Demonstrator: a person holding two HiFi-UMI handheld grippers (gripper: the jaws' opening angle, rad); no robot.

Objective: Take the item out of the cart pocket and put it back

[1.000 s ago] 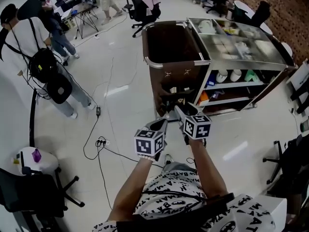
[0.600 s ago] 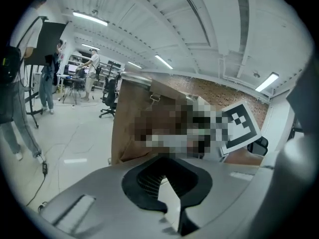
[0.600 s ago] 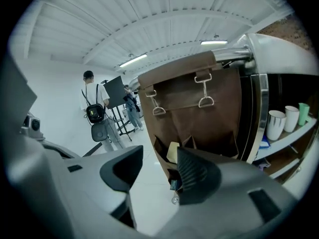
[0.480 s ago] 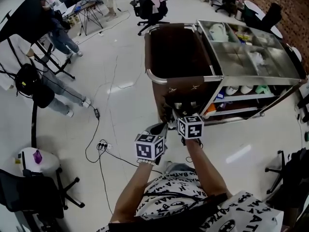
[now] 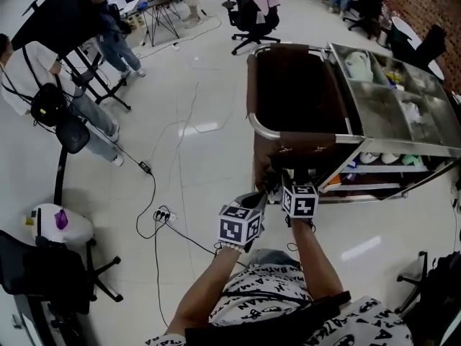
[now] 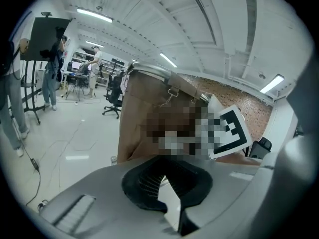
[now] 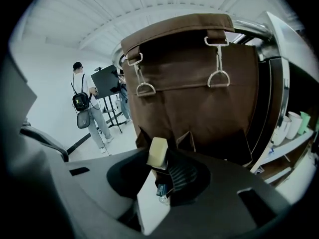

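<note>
While the right tongs (image 7: 160, 169), jaws just closing, clamp a pale block (image 7: 157, 152) at the pocket (image 7: 214, 146) mouth, six o'clock on the brown bag (image 7: 189, 83), the left tongs (image 6: 168, 193) sit together, empty. Taking-out seems underway; next, draw it straight back.

Cart (image 5: 382, 110): one
Brown bag (image 7: 199, 111): one, hung on the cart
Snap hooks (image 7: 145, 88) (image 7: 218, 78): two (both on the bag's front straps)
Grippers: two, left gripper (image 5: 263, 194) and right gripper (image 5: 282, 182)
Marker cubes (image 5: 240, 227) (image 5: 301, 201): two
Pale block (image 7: 158, 152): one, between the right gripper's jaws
Power strip (image 5: 164, 215): one, on the floor
</note>
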